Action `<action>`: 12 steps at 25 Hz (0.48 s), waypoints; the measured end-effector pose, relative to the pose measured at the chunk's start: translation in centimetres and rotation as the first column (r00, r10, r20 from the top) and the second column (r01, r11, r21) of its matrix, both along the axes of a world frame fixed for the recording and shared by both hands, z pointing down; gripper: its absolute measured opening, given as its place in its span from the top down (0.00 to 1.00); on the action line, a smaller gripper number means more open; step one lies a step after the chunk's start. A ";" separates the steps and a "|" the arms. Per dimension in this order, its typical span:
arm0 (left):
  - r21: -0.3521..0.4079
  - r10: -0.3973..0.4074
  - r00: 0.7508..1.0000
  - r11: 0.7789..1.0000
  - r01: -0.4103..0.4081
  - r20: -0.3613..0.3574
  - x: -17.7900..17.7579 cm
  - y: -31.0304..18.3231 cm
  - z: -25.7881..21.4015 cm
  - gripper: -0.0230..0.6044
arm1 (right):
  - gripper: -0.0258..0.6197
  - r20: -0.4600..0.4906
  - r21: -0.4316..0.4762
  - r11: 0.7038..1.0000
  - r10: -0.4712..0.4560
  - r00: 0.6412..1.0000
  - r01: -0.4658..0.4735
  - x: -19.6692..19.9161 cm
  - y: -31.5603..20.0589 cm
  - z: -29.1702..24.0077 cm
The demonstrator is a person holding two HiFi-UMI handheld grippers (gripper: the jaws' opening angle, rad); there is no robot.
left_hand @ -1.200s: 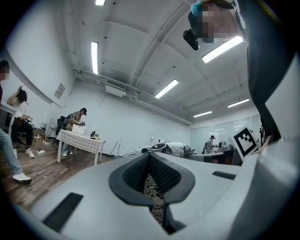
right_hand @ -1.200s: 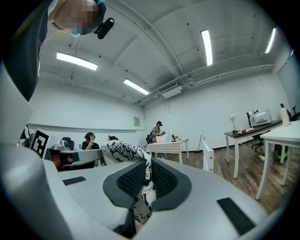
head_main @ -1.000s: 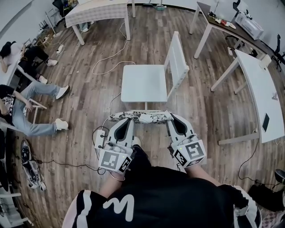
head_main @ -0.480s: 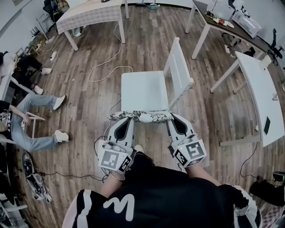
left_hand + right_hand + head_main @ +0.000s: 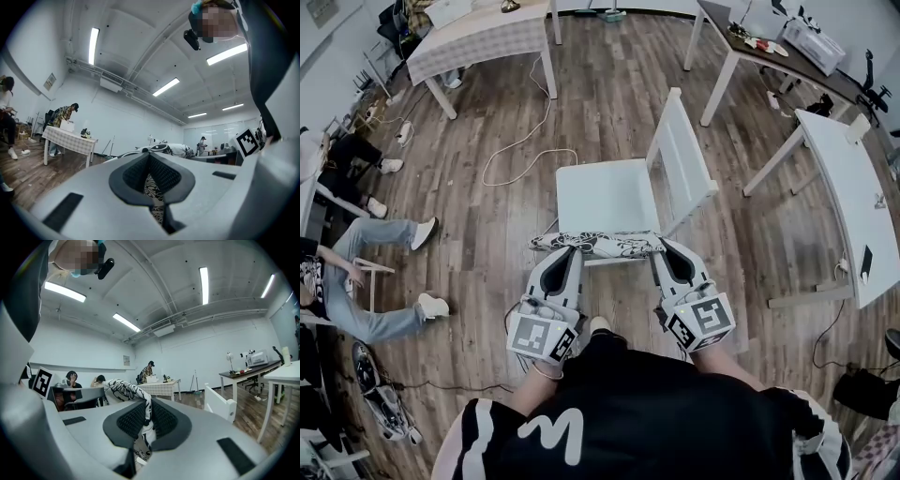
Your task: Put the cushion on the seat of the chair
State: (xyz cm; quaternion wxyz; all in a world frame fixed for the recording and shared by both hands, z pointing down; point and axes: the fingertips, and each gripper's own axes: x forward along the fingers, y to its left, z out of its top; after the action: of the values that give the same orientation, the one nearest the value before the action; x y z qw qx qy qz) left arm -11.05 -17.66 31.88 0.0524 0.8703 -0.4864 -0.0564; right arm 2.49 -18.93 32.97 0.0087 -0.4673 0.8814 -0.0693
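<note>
Gripping a flat black-and-white patterned cushion (image 5: 598, 245) by its two ends, the left gripper (image 5: 563, 253) and the right gripper (image 5: 667, 249) hold it level in front of the person's body. Each gripper's jaws are pinched tight on the fabric. The gripper views show this plainly: the ribbed pads close on patterned cloth, a detail the head view leaves too small to read.

The person's hands are hidden under the marker cubes, and the cushion's ends are covered by the jaws. The legs of the white wooden chair (image 5: 605, 195) are mostly out of sight beneath its seat. From above, the cushion's far edge meets the seat's front edge. Whether the two touch, or the cushion hangs above the seat, cannot be told.

A second ago a strip of wooden floor (image 5: 609, 75) showed between cushion and seat, and that gap has closed. The chair now sits lower in the head view, and the seated person at the left edge has slid toward the lower corner. Both grips look unchanged.

The right gripper view shows the chair's slatted backrest (image 5: 220, 406) beside the jaws. The left gripper view does not show the chair. Both gripper views catch the checked-cloth table (image 5: 70, 140) with a person standing at it.
</note>
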 end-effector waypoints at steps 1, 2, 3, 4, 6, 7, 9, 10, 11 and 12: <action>-0.003 0.006 1.000 1.000 -0.006 -0.001 -0.2 -0.3 0.1 0.96 | 0.91 0.000 -0.002 1.000 0.006 1.000 -0.006 -0.1 -0.3 0.1; -0.004 0.012 1.000 1.000 -0.012 -0.002 -0.3 -0.7 0.2 0.96 | 0.91 0.001 -0.004 1.000 0.012 1.000 -0.012 -0.3 -0.7 0.2; -0.004 0.017 1.000 1.000 -0.017 -0.003 -0.5 -1.0 0.2 0.96 | 0.91 0.002 -0.004 1.000 0.017 1.000 -0.017 -0.4 -1.0 0.2; -0.004 0.021 1.000 1.000 -0.021 -0.003 -0.7 -1.4 0.3 0.96 | 0.91 0.003 -0.003 1.000 0.022 1.000 -0.022 -0.7 -1.3 0.3; -0.002 0.028 1.000 1.000 -0.028 -0.001 -1.1 -2.1 0.4 0.96 | 0.91 0.008 -0.001 1.000 0.029 1.000 -0.029 -1.1 -2.0 0.3; -0.002 0.031 1.000 1.000 -0.031 0.000 -1.3 -2.4 0.5 0.96 | 0.91 0.011 0.000 0.999 0.032 0.999 -0.032 -1.2 -2.3 0.4; -0.004 0.034 0.999 0.999 -0.034 0.002 -1.6 -2.9 0.7 0.96 | 0.91 0.017 -0.005 0.999 0.034 0.999 -0.034 -1.5 -2.8 0.7; -0.006 0.033 0.999 0.999 -0.033 0.002 -1.8 -3.1 0.8 0.96 | 0.91 0.019 -0.009 0.999 0.033 0.999 -0.033 -1.7 -3.0 0.9; -0.008 0.031 1.000 0.999 -0.031 0.001 -2.0 -3.3 0.9 0.96 | 0.91 0.020 -0.013 0.999 0.031 0.999 -0.031 -1.9 -3.3 1.1; -0.011 0.028 1.000 1.000 -0.028 0.000 -2.2 -3.5 1.0 0.96 | 0.91 0.021 -0.018 0.999 0.029 0.999 -0.028 -2.1 -3.4 1.3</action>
State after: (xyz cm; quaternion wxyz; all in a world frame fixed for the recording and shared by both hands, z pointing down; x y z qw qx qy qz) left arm -13.24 -21.13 32.89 0.0580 0.8767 -0.4745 -0.0529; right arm 0.37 -22.35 34.26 0.0150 -0.4791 0.8738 -0.0819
